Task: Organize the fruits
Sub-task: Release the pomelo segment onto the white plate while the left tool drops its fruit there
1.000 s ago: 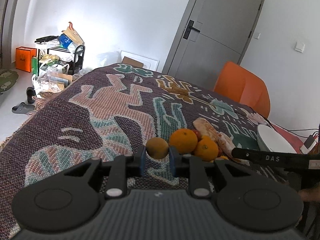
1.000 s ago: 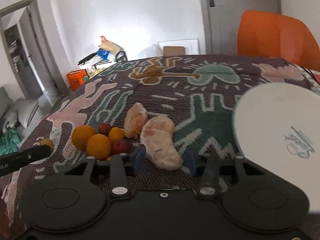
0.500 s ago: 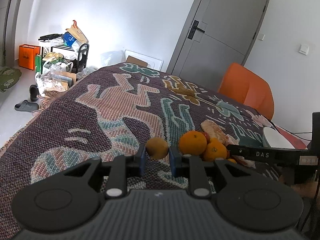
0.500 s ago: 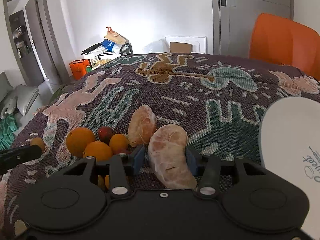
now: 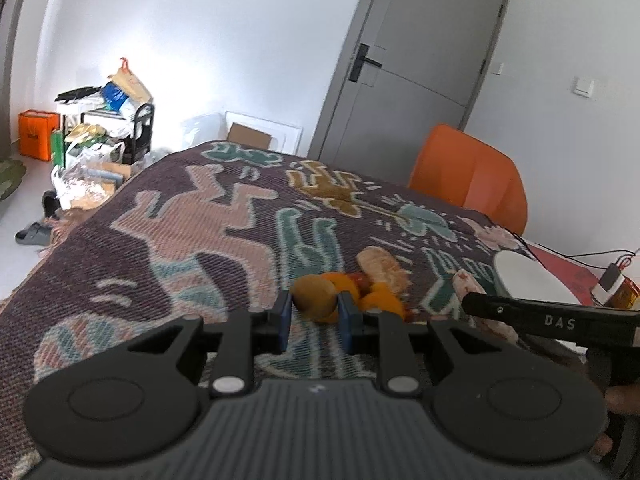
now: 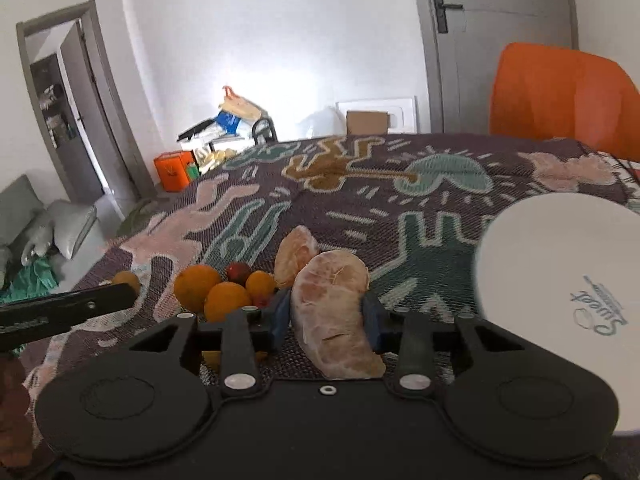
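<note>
My left gripper (image 5: pixel 313 315) is shut on a small brownish-yellow fruit (image 5: pixel 313 298) and holds it above the patterned cloth. My right gripper (image 6: pixel 327 312) is shut on a large peeled pomelo segment (image 6: pixel 334 312), lifted off the cloth. A second peeled segment (image 6: pixel 296 254) lies just behind it. A pile of oranges (image 6: pixel 200 282) and small red fruits (image 6: pixel 238 270) lies to its left; the same pile (image 5: pixel 376 298) shows past the left gripper. A white plate (image 6: pixel 560 272) lies to the right, also in the left wrist view (image 5: pixel 528 280).
The patterned cloth (image 5: pixel 192 216) covers the whole table. An orange chair (image 6: pixel 560 92) stands at the far edge by a grey door (image 5: pixel 420 60). Bags and a cart (image 5: pixel 100 120) sit on the floor at far left. A cable and small box (image 5: pixel 612 276) lie beyond the plate.
The right gripper closed on the pomelo segment and lifted it. The left gripper, still holding its fruit, moved right, so the fruit now sits in front of the orange pile.
</note>
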Motion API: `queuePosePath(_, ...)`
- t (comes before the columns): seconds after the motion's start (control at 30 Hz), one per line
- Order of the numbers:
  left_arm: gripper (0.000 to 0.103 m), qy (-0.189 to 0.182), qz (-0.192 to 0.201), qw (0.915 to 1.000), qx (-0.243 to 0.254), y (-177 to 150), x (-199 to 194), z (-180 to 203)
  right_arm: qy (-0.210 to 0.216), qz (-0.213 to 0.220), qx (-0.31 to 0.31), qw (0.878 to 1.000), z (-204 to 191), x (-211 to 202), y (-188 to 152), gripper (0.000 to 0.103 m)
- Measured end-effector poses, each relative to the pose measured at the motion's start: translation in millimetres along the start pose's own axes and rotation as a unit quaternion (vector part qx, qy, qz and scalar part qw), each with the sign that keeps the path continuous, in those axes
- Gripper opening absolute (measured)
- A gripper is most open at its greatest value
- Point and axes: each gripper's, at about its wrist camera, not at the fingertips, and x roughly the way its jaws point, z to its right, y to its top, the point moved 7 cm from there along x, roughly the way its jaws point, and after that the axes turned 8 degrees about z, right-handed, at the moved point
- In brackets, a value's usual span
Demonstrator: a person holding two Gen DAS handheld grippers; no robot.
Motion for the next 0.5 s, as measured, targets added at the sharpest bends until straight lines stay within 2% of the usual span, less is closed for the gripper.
queuePosePath(0.2, 0.023, -0.023, 0.000, 0.9996, 0.017, 3, 4, 30, -0.007, 0.036, 0.020, 0.999, 17, -30, 7, 0.036)
queuePosePath(0.5, 0.023, -0.058, -0.001, 0.9974, 0.044, 5, 14, 81, -0.047, 0.069, 0.048, 0.995, 64, -59, 10, 0.036)
